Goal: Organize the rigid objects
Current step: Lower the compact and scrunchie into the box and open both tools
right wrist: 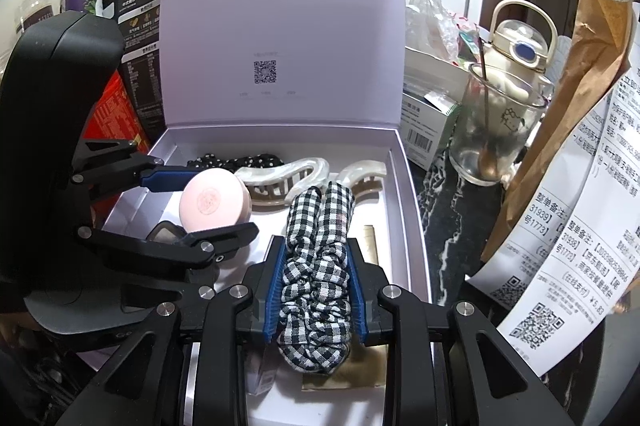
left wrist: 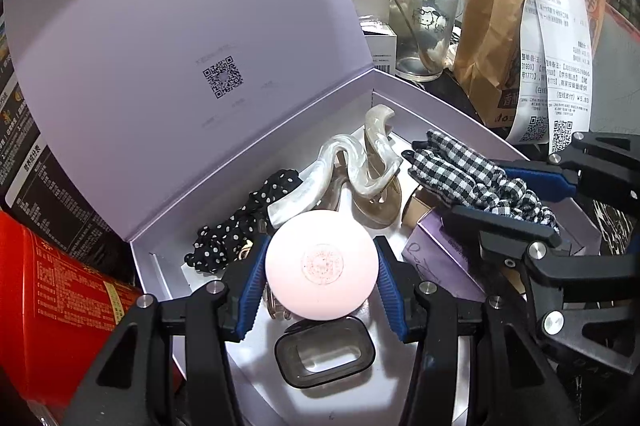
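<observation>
An open lilac gift box (left wrist: pixel 160 266) (right wrist: pixel 404 194) stands with its lid up. My left gripper (left wrist: pixel 322 270) (right wrist: pixel 218 204) is shut on a round pink compact (left wrist: pixel 320 266) (right wrist: pixel 214 200) just above the box floor. My right gripper (right wrist: pixel 316 278) (left wrist: pixel 480 192) is shut on a black-and-white checked scrunchie (right wrist: pixel 316 266) (left wrist: pixel 472 178) over the right side of the box. In the box lie two pearly hair claws (left wrist: pixel 360 162) (right wrist: pixel 280 174), a polka-dot scrunchie (left wrist: pixel 236 226) (right wrist: pixel 232 160) and a smoky rectangular clip (left wrist: pixel 324 350).
A small purple carton (left wrist: pixel 440 258) lies under the right gripper. Beside the box stand a glass with a spoon (right wrist: pixel 492 130), a cream kettle-shaped bottle (right wrist: pixel 524 42), a brown paper bag with long receipts (right wrist: pixel 580 98), a red box (left wrist: pixel 52 286) and dark food packs (right wrist: pixel 140 26).
</observation>
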The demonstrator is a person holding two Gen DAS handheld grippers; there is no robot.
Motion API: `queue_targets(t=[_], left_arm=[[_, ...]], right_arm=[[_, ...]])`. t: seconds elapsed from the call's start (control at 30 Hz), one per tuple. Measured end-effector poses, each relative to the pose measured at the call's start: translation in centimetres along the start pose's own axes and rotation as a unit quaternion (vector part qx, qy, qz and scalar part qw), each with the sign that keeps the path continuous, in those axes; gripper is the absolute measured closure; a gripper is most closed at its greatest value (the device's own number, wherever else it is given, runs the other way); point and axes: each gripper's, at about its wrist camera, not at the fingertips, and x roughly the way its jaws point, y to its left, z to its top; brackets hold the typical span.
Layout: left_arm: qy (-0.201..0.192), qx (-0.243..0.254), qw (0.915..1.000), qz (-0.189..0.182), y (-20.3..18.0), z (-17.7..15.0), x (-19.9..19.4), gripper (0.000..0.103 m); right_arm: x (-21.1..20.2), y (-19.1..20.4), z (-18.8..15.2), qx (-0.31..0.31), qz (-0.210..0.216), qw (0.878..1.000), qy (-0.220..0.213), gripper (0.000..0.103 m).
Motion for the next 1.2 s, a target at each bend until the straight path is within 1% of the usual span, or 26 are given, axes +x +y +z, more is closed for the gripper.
queue_targets(t=[0.07,0.13,0.23,0.33,0.4,0.5,0.57,0.67,0.8,0.93,1.07,1.1,1.13,1.17,1.2], left_arm=[[0.001,0.000,1.0000,-0.001,-0.2,0.2,0.2,0.053],[0.001,-0.003,1.0000,-0.002,-0.1,0.2,0.2,0.053],[0.003,-0.006,1.0000,-0.002,0.0,0.2,0.2,0.053],[0.005,-0.009,0.9999,-0.006,0.2,0.3,0.2,0.053],[0.002,-0.008,1.0000,-0.001,0.2,0.3,0.1,0.053],[-0.002,-0.004,1.0000,-0.007,0.2,0.4,-0.3,0.053],[0.000,-0.008,0.9999,-0.012,0.3,0.5,-0.4,0.053],[-0.001,-0.010,0.9999,0.002,0.4,0.7,-0.7,0.053],[0.003,-0.019,0.9998,-0.002,0.8,0.9,-1.1,0.053],[-0.009,-0.029,0.9995,0.010,1.4,1.0,-1.9,0.052],[-0.008,-0.033,0.9993,0.011,1.5,1.0,-2.2,0.051],[-0.008,-0.034,0.9993,0.011,1.5,1.0,-2.3,0.045],[-0.009,-0.035,0.9993,0.011,1.5,1.0,-2.4,0.031],[-0.012,-0.035,0.9993,0.009,1.5,1.0,-2.6,0.022],[-0.014,-0.035,0.9993,0.005,1.4,1.1,-2.9,0.009]], right_arm=[[0.0,-0.2,0.1,0.002,-0.012,1.000,0.005,0.063],[0.0,-0.5,0.1,0.005,-0.018,1.000,0.010,0.059],[-0.1,-1.0,0.1,0.015,-0.020,1.000,0.017,0.059],[-0.4,-1.0,0.1,0.013,-0.026,0.999,0.016,0.059],[-0.8,-1.0,0.1,0.011,-0.029,0.999,0.014,0.059],[-1.6,-1.0,0.2,0.004,-0.044,0.999,0.008,0.054],[-2.1,-1.1,0.3,0.004,-0.051,0.999,0.004,0.053],[-2.6,-1.3,0.4,0.012,-0.056,0.998,0.002,0.053],[-3.3,-1.6,0.5,0.017,-0.072,0.997,-0.002,0.053],[-4.2,-1.6,0.3,0.017,-0.074,0.997,-0.003,0.050],[-4.9,-1.4,0.0,0.013,-0.083,0.996,-0.002,0.050],[-5.1,-1.4,0.0,0.013,-0.084,0.996,-0.002,0.050],[-5.2,-1.3,0.0,0.013,-0.086,0.996,-0.002,0.050],[-5.3,-1.3,0.0,0.012,-0.087,0.996,-0.003,0.050],[-5.4,-1.3,0.0,0.012,-0.088,0.996,-0.003,0.049]])
